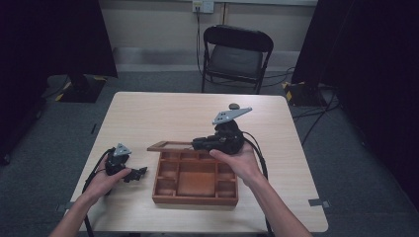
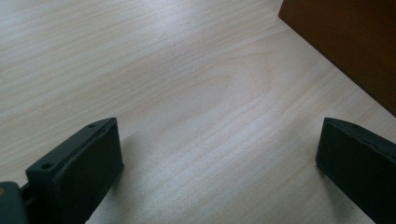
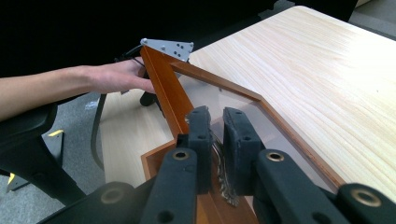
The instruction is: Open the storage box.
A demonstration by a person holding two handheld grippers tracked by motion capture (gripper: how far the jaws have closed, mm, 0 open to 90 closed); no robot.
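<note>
Our right gripper (image 3: pixel 215 140) has its fingers pinched on the small metal clasp (image 3: pixel 224 184) of the box lid (image 3: pixel 170 95), which stands open. Our left gripper (image 1: pixel 129 174) rests wide open and empty on the surface (image 2: pixel 187 84), beside the wooden box (image 1: pixel 193 177).

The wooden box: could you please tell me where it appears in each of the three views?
High view: wooden box at centre, lid open toward the far side.
Left gripper view: its side wall fills the upper right corner.
Right gripper view: its glass-paned lid at centre, above the right tool.
Shared landmark: the pale table.
</note>
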